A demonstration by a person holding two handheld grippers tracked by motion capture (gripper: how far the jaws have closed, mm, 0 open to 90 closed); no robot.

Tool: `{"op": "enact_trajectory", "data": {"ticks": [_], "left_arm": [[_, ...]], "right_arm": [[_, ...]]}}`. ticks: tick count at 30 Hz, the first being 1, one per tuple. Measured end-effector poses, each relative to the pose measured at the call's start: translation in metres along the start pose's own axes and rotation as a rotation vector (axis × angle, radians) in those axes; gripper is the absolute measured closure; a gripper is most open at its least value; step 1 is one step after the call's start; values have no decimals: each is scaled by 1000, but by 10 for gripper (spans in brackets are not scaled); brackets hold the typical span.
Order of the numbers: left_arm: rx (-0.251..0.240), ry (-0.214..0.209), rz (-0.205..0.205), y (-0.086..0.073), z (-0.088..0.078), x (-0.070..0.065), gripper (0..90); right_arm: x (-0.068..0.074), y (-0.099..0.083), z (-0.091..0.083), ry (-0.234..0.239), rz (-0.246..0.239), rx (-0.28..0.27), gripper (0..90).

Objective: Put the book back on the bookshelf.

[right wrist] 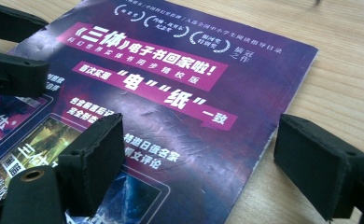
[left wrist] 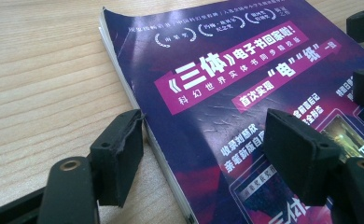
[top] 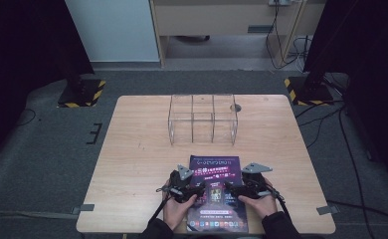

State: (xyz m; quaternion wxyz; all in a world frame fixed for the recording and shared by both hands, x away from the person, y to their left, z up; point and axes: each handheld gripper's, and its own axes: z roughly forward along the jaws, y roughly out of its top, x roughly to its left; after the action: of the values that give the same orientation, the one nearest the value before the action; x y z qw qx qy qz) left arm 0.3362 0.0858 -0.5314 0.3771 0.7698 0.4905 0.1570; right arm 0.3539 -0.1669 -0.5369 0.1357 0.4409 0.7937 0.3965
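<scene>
Currently I see both sets of fingers open, left gripper (top: 198, 189) straddling the book's (top: 215, 167) left edge, right gripper (top: 232, 189) its right edge, long axis running away along the counter (top: 132, 149).

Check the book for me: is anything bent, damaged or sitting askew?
The book's far corner on its spine side curls up off the table, and the glossy cover shows small creases mid-page. Otherwise it lies flat and square to the table edge.
</scene>
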Motion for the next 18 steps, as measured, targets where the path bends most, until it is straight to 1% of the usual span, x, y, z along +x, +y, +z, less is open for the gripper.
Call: {"op": "enact_trajectory", "data": {"ticks": [3,9,12,15,18], "left_arm": [[-3,5,1,0,1,-1,273],[-14,15,-5,-1,1,-3,269],[-24,18,-11,-2,1,-3,273],[-30,24,-25,-3,1,-3,286],[-52,25,-36,-3,-1,-2,336]], "right_arm": [[1,0,0,0,-5,2,163],[1,0,0,-1,1,3,164],[0,0,0,-1,-7,-1,168],[1,0,0,-5,-2,-1,168],[1,0,0,-6,-2,-1,170]]}}
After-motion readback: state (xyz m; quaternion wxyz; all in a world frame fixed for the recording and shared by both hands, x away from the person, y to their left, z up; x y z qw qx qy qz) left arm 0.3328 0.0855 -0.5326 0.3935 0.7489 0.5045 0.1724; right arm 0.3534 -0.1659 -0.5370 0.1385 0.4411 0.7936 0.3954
